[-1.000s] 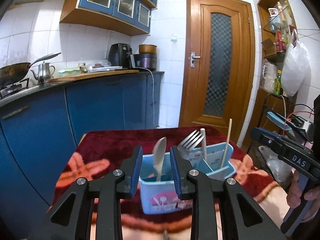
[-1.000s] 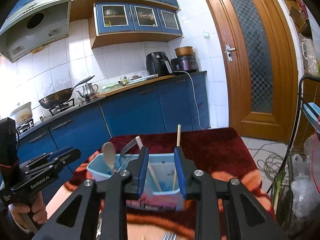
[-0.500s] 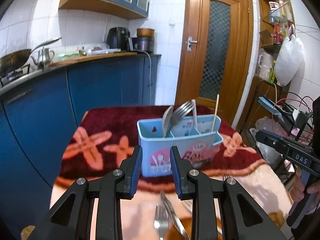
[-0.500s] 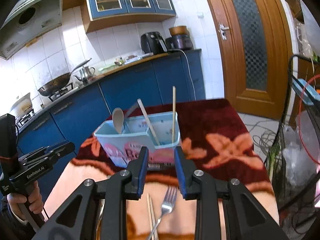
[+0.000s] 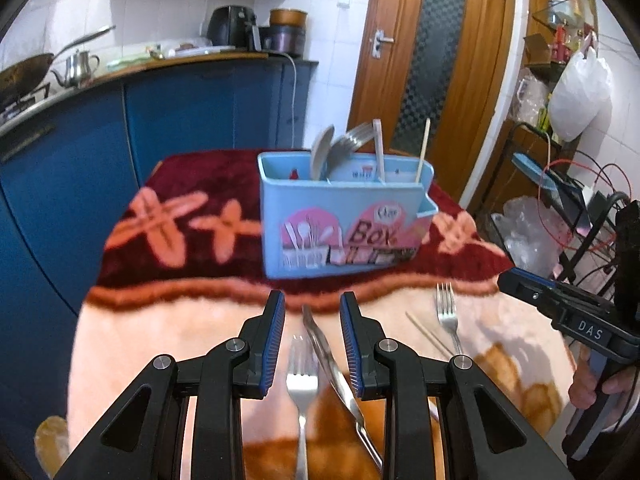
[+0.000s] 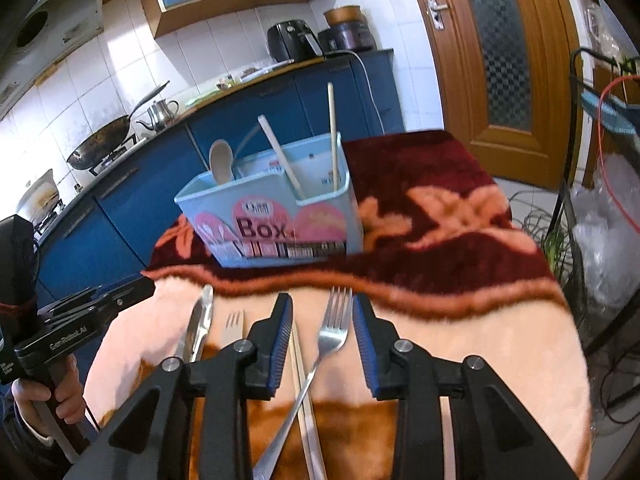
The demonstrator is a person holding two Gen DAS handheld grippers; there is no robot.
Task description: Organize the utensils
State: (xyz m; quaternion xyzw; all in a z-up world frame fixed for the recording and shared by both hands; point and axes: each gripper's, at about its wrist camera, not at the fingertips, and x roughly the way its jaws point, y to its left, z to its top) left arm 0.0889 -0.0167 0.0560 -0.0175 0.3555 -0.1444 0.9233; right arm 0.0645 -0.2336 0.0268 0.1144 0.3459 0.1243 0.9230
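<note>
Utensils lay in two places: a steel fork (image 5: 301,380) and a flat steel knife (image 5: 332,364) on the plush orange-and-maroon blanket (image 5: 160,320) beneath my left gripper (image 5: 312,340), and a second steel fork (image 6: 330,332) crossing pale chopsticks (image 6: 306,412) beneath my right gripper (image 6: 322,332). Both grippers stood with jaws apart and held nothing, each straddling its piece without touching it. The light-blue plastic organizer box (image 5: 344,232), printed "Box", sat farther back on the maroon part, already carrying a pale spoon (image 5: 320,152), a fork and two upright sticks in its compartments (which compartment held which I could not tell).

I judged the step to be a pick-up, one piece per gripper. Thin polished metal sinks into soft pile, so I would press the ribbed blue pads (image 5: 276,344) down into the nap, close across the narrow handle rather than the tines, and separate the right fork from the chopsticks before lifting. The knife lay slanted beside the left fork; closing on both seemed a risk.
</note>
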